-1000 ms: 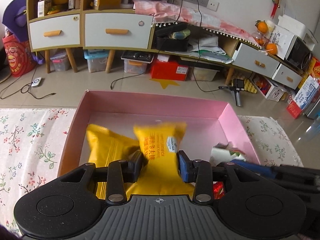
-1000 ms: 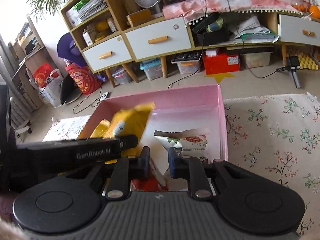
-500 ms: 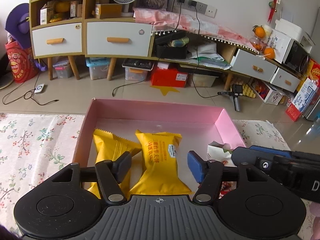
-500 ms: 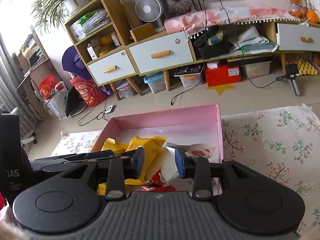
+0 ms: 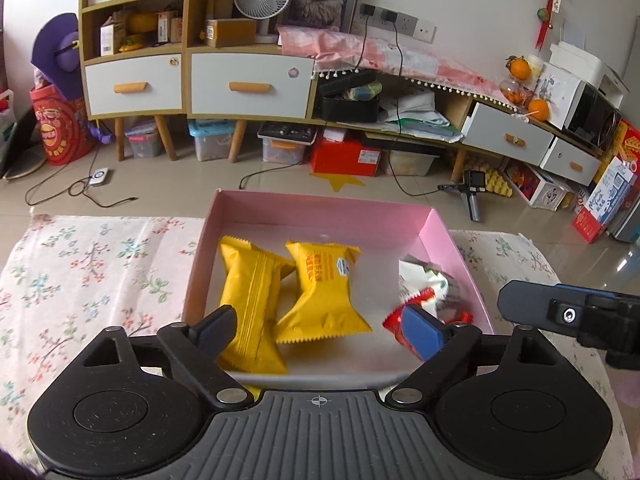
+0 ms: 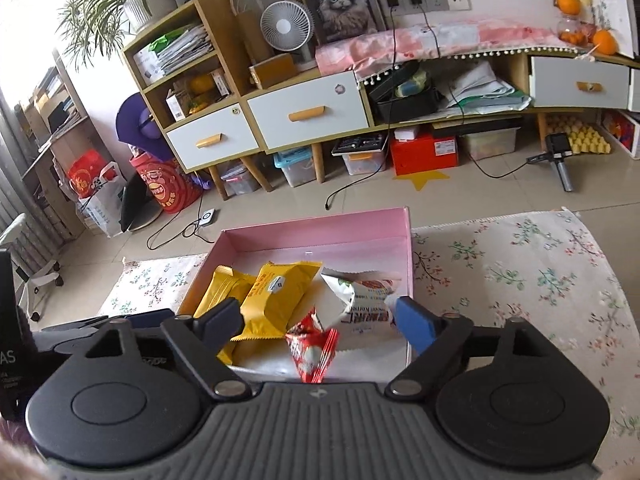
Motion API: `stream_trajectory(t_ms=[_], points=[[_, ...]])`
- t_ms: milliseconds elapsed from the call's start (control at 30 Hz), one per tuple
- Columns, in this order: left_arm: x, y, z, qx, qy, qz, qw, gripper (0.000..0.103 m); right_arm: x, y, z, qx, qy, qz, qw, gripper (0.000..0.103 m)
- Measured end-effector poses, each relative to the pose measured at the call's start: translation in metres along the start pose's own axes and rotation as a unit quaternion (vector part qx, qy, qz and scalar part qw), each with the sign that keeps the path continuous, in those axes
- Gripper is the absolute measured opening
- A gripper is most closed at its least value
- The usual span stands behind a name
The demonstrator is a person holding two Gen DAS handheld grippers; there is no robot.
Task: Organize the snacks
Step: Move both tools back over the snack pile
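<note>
Left wrist view: the left gripper is positioned above the near edge of a pink box. Its jaws are spread wide apart and grip nothing. Two yellow snack packets lie on the box floor, touching each other. The left yellow packet lies lengthwise, seam side up, its near end just beside the left finger. The right yellow packet lies printed side up, between the two fingers but free of both. A white snack bag rests against the right wall of the box. A red candy wrapper lies at the near right corner, partly hidden behind the blue pad of the right finger. The box stands on a floral tablecloth. Part of the right gripper's body shows at the right edge of this view.

Right wrist view: the right gripper is positioned above the near side of the same box. Its jaws are likewise spread wide and empty. The red candy wrapper lies between the fingers, near the box's front edge. The white snack bag lies just behind it, against the right wall, its near corner beside the blue pad. The two yellow packets lie to the left, overlapping.
</note>
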State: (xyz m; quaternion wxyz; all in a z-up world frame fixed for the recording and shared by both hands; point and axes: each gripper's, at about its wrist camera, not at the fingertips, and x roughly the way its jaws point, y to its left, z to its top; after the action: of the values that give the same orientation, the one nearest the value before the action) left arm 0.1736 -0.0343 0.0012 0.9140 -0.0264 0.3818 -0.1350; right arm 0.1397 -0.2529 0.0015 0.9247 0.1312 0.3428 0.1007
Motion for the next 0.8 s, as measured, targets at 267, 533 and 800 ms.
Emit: stream_trajectory(t_ms=[267, 533, 800], points=[[-0.03, -0.006, -0.018, 0.003, 0.003, 0.004, 1.0, 0.098, -0.021, 0.006, -0.012, -0.009, 0.003, -0.018, 1.0, 0.095], [-0.061, -0.014, -0.041, 0.028, 0.01, 0.019, 0.9994, 0.1, -0.042, 0.008, -0.026, -0.016, -0.005, -0.028, 0.999, 0.102], [-0.078, -0.004, -0.068, 0.026, 0.032, 0.04, 0.9983, 0.101, -0.052, 0.004, -0.049, -0.027, 0.004, -0.035, 0.999, 0.103]])
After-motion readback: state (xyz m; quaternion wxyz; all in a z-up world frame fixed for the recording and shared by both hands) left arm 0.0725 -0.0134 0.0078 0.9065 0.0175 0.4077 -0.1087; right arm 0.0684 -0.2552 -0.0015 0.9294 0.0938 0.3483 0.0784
